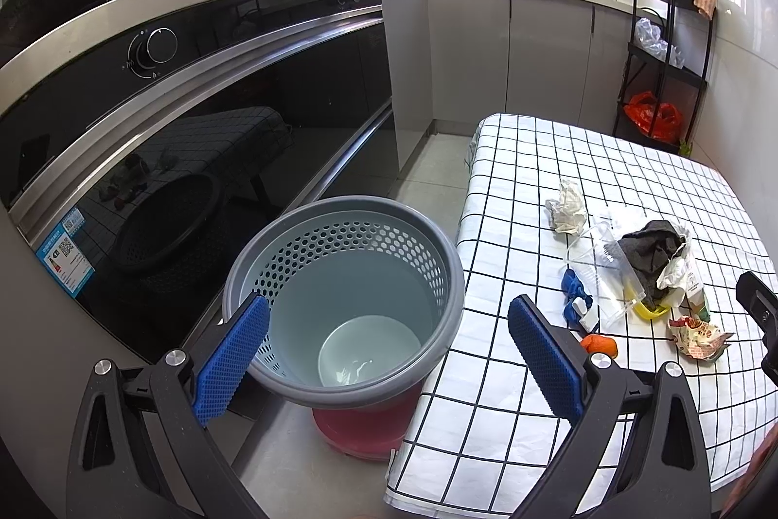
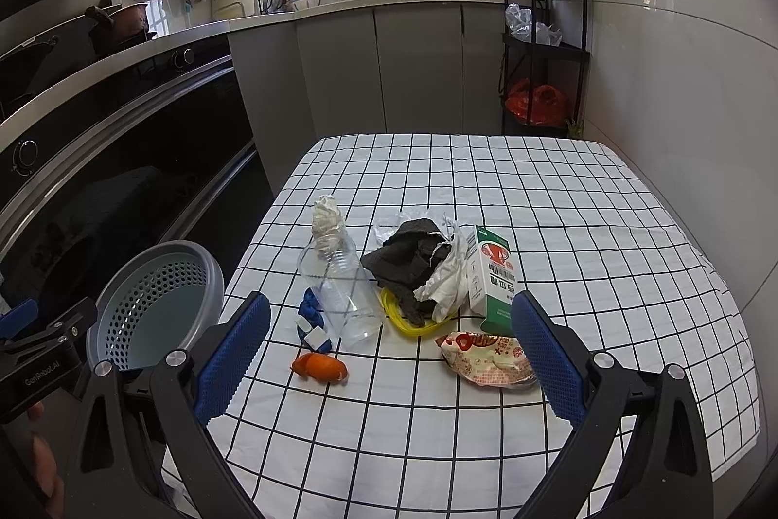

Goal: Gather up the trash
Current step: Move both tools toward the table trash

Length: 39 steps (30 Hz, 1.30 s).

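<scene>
On the checked worktop (image 2: 486, 188), trash sits in one tight cluster near the left edge: clear plastic bottle (image 2: 343, 295) lying down, crumpled tissue (image 2: 328, 215) at its far end, blue scrap (image 2: 309, 310) and orange peel (image 2: 318, 367) on its near side, dark rag with white plastic (image 2: 418, 271) over a yellow ring (image 2: 408, 322), upright milk carton (image 2: 491, 276), snack wrapper (image 2: 486, 361) nearest. Perforated grey bin (image 1: 350, 290) stands off the worktop's left edge on a red base, apparently holding nothing but a faint scrap at the bottom. Left gripper (image 1: 389, 344) hovers over the bin rim, jaws wide apart, nothing held. Right gripper (image 2: 389, 353) hangs above the near items, jaws likewise wide, nothing held. Risks, as judged: items touch or overlap, so closing on one may drag a neighbour; the bottle looks slick and round, liable to roll or squirt out; nudging the carton could topple it; thin wrapper and peel lie flat, so pads may pinch tablecloth instead; the bin perched on its base may tip if bumped.
</scene>
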{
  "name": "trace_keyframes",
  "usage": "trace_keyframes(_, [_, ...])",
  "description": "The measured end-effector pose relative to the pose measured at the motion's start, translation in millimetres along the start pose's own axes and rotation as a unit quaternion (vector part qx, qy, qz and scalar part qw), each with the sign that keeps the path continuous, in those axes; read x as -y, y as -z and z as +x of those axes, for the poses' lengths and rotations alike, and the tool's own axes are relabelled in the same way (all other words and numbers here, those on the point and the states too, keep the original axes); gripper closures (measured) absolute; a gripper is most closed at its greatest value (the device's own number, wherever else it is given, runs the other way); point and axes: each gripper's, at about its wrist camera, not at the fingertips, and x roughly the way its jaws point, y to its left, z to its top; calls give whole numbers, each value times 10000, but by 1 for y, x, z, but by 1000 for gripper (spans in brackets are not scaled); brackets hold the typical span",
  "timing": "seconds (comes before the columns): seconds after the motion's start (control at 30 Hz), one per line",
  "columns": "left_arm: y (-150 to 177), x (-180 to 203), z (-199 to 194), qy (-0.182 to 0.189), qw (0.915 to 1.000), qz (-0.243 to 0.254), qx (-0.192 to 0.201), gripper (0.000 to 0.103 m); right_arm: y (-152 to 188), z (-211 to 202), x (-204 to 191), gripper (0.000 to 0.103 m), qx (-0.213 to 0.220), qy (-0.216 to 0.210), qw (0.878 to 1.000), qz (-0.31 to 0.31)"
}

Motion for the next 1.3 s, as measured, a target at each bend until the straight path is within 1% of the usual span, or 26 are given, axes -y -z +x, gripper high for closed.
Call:
trace_keyframes(0.47, [3,-5,3,-11,10000,-8,-15,6,0,2,0,8,-35,-13,10000,-6])
trace_keyframes(0.6, [7,-1,9,32,10000,-10,-57,6,1,4,4,8,-57,-107,9999,42])
trace_keyframes(0.77, [10,16,16,126,9998,102,-104,6,0,6,27,8,-93,-263,9990,342])
trace_keyframes(0.87, [11,27,19,287,9993,187,-163,6,0,8,47,8,-145,-301,9979,559])
trace_keyframes(0.97, [14,39,24,420,9985,266,-234,6,2,8,66,8,-119,-137,9977,660])
trace_keyframes(1.03, [17,46,29,624,9971,222,-367,6,5,10,79,8,-160,31,9975,683])
trace_keyframes(1.13, [22,57,35,710,9962,230,-450,6,13,17,98,8,-299,162,9966,757])
trace_keyframes(1.23, [25,67,40,777,9952,279,-522,6,23,31,108,8,-605,100,9955,729])
trace_keyframes(1.3, [27,75,44,790,9949,333,-530,6,30,41,107,8,-802,67,9949,605])
